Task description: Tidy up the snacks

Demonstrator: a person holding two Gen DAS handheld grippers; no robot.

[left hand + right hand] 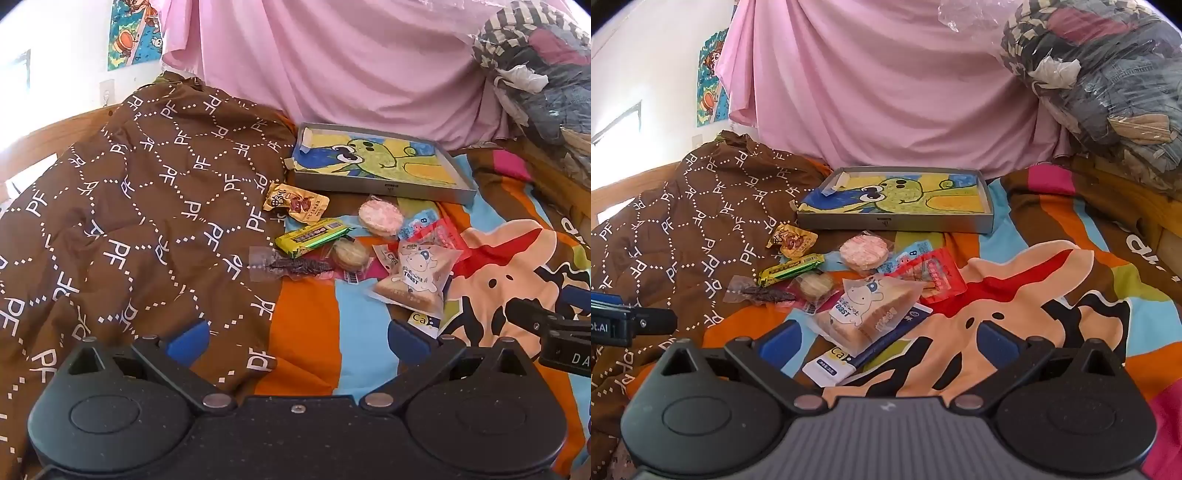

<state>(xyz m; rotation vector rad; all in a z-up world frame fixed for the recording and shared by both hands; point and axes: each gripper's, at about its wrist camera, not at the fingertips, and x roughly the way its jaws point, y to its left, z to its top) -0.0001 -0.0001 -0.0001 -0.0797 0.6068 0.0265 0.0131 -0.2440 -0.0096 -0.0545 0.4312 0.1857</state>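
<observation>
1. The bed (pixel 1052 258) is spread with a striped cartoon sheet, and every snack lies on it in front of the grey tray (pixel 897 223), the landmark here.
2. A pink curtain (pixel 886 92) hangs behind the tray; a brown quilt (pixel 129 221) printed with "PF" is heaped to the tray's left, and a clear bag of clothes (pixel 1108 85) sits to its right rear.
3. The tray is shallow, lined with a green cartoon drawing, and holds no snack.
4. The toast packet (pixel 864 310) lies nearest the camera in front of the tray, resting over a blue-and-white "Ca" box (pixel 834 363).
5. A round pink rice cracker (pixel 863 253) lies just in front of the tray, with a red sachet (pixel 938 277) to its right and a small blue packet (pixel 908 258) between them.
6. A yellow pouch (pixel 792 240) sits by the tray's front left corner, touching the quilt's edge; a green-and-yellow bar (pixel 790 269) lies in front of it.
7. A round biscuit (pixel 814 284) and a dark dried strip in clear wrap (pixel 761 293) lie in front of the bar.
8. The left gripper (pixel 297 338) hovers in front of the pile, its blue fingers (pixel 188 339) spread wide with nothing between them.
9. The right gripper (pixel 886 341) hovers over the toast and box, its fingers (pixel 995 341) likewise wide apart and holding nothing.
</observation>
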